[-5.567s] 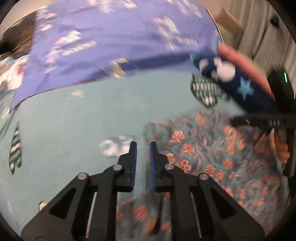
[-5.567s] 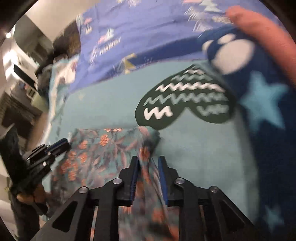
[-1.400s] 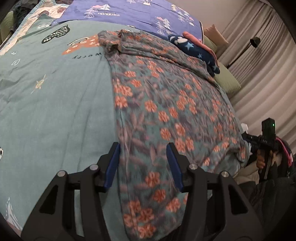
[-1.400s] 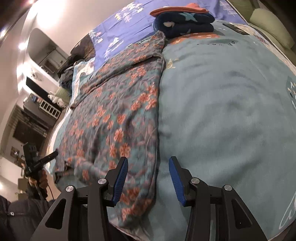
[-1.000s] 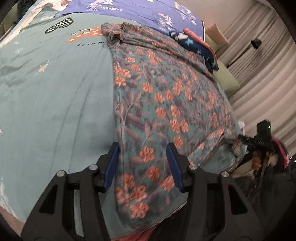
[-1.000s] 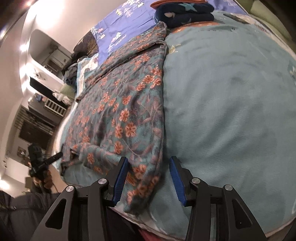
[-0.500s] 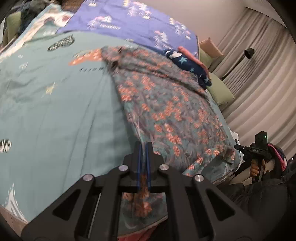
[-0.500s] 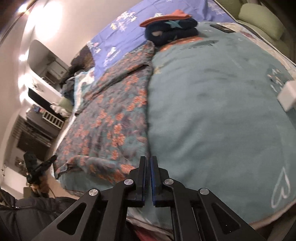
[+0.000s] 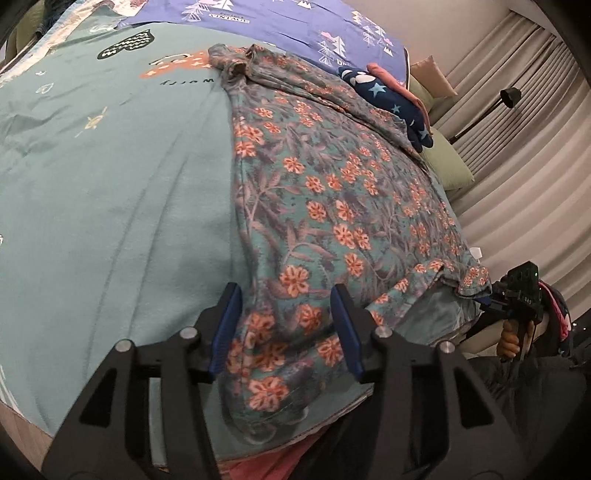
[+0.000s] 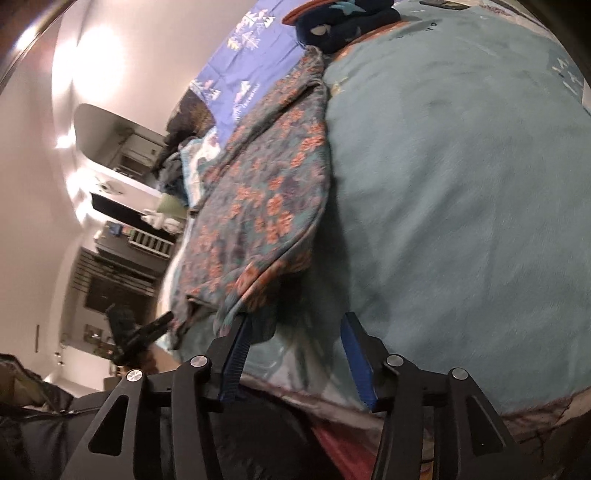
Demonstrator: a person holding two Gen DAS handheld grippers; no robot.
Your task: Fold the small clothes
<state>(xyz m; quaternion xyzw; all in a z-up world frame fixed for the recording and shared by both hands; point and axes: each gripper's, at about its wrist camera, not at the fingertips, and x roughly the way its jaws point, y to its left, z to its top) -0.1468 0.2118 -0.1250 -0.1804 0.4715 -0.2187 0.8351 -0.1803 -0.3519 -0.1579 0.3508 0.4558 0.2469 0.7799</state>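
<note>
A teal garment with orange flowers (image 9: 332, 192) lies spread lengthwise on the teal bedspread (image 9: 110, 192). Its near end hangs over the bed's front edge. My left gripper (image 9: 288, 326) has that near left corner between its blue pads, which stand apart from the cloth; its jaws are opening. In the right wrist view the garment (image 10: 273, 177) lies to the left. My right gripper (image 10: 295, 350) is opening too, its left pad beside the garment's near right corner, and only bedspread lies between the pads. Each gripper shows small in the other's view, at the bed's edge.
Folded dark blue star-print clothes with a pink piece (image 9: 391, 99) sit at the garment's far end. A purple sheet (image 9: 280, 22) covers the head of the bed. A green pillow (image 9: 447, 162), a floor lamp (image 9: 509, 96) and curtains (image 9: 524, 177) stand to the right. Dark furniture (image 10: 122, 258) is at left.
Half a second ago both grippers were shut, the left on the garment's near hem. Both now stand open again. The right wrist view has rolled and shifted along the bed's edge.
</note>
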